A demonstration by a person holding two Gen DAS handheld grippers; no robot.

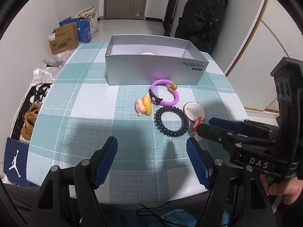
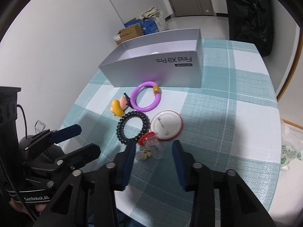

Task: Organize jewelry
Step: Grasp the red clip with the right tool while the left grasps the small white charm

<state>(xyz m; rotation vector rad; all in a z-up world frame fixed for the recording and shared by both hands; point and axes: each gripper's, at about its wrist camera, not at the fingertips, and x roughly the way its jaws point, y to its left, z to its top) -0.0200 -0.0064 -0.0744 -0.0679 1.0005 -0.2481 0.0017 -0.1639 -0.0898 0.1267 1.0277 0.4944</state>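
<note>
An open silver box stands at the table's far side, with something white inside. In front of it lie a purple ring bracelet, a small yellow-and-pink figurine, a black coil hair tie, a round white-and-red pin badge and a red-and-clear clip charm. My left gripper is open and empty, near the table's front. My right gripper is open, its fingers either side of the clip charm.
The checked teal-and-white tablecloth covers the table. Cardboard boxes, bags and shoes lie on the floor at left. A black backpack hangs behind the table. A plastic bag lies on the right.
</note>
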